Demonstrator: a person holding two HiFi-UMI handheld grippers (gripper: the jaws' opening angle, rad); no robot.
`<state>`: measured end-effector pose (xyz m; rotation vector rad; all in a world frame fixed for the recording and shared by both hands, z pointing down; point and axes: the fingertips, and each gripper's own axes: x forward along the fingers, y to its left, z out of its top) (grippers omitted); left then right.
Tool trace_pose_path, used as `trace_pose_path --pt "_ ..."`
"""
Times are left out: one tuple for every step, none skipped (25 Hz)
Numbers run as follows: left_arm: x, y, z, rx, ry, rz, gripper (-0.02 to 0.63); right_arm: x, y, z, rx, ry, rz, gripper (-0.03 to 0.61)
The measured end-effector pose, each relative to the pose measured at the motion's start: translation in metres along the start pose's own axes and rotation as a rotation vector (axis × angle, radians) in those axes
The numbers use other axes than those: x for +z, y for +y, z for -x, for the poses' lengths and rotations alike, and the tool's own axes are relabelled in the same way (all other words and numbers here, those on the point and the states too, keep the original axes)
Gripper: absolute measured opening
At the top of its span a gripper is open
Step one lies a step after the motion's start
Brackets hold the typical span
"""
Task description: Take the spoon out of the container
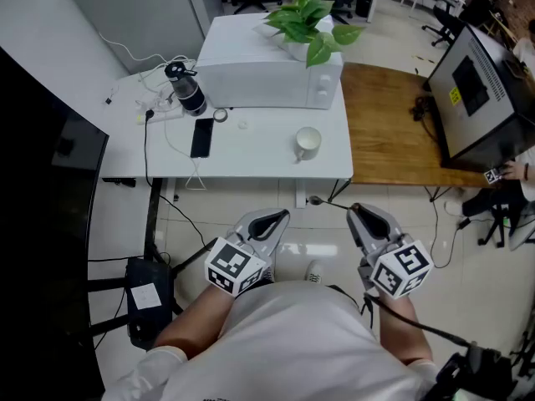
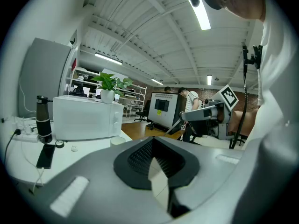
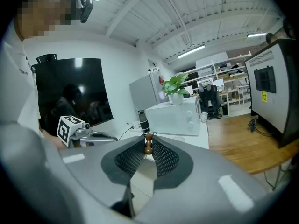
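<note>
Right gripper (image 1: pixel 359 212) pinches the brown beaded spoon (image 3: pixel 148 143) (only its end shows); left gripper (image 1: pixel 281 216) is closed, empty. Grip firmly, lifting clear of the cup (image 1: pixel 308 143) at twelve o'clock.

left gripper (image 1: pixel 278 216): grey shell, black cross-hatched pads (image 2: pixel 139 157)
right gripper (image 1: pixel 359 212): same grey and black
marker cubes (image 1: pixel 235 266): white faces with black square patterns
beaded handle (image 3: pixel 148 143): glossy dark brown
table (image 1: pixel 259 153): white
microwave (image 1: pixel 267 80): white
plant (image 1: pixel 308 22): bright green leaves, white pot
mug (image 1: pixel 308 143): white
phone (image 1: pixel 201 137): black
bottle (image 1: pixel 187 90): black
side table (image 1: pixel 389 128): warm brown wood grain
shirt (image 1: pixel 292 349): white
</note>
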<state>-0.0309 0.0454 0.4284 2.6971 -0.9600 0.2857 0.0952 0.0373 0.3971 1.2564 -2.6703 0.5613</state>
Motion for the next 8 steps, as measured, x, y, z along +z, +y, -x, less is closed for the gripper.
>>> trace_pose_path --pt "0.0003 0.0003 -0.0001 0.001 0.000 -0.002 0.004 0.0001 -0.0002 -0.0002 0.000 -0.001 -0.001 0.057" --pt "0.0005 0.0007 -0.0003 0.002 0.000 -0.003 0.003 0.0002 -0.0004 -0.0004 0.001 -0.002 -0.002 0.057" --pt "0.0007 0.0008 -0.0007 0.003 0.000 -0.004 0.004 0.0003 -0.0004 -0.0004 0.003 -0.003 -0.001 0.057" --pt "0.0008 0.0008 -0.0010 0.004 0.000 -0.004 0.004 0.0003 -0.0003 -0.0002 0.005 -0.004 -0.001 0.057" --pt "0.0008 0.0006 -0.0013 0.005 0.000 -0.004 0.005 0.0003 -0.0001 0.0001 0.007 -0.004 0.000 0.057" --pt "0.0010 0.0003 -0.0015 0.006 0.000 -0.005 0.005 0.0003 0.0001 0.0004 0.008 -0.004 0.000 0.057" --pt "0.0011 -0.0001 -0.0016 0.007 -0.001 -0.005 0.003 0.0003 0.0002 0.0008 0.009 -0.004 0.000 0.057" --pt "0.0013 -0.0005 -0.0017 0.007 -0.001 -0.005 0.004 0.0003 0.0003 0.0011 0.010 -0.005 -0.001 0.057"
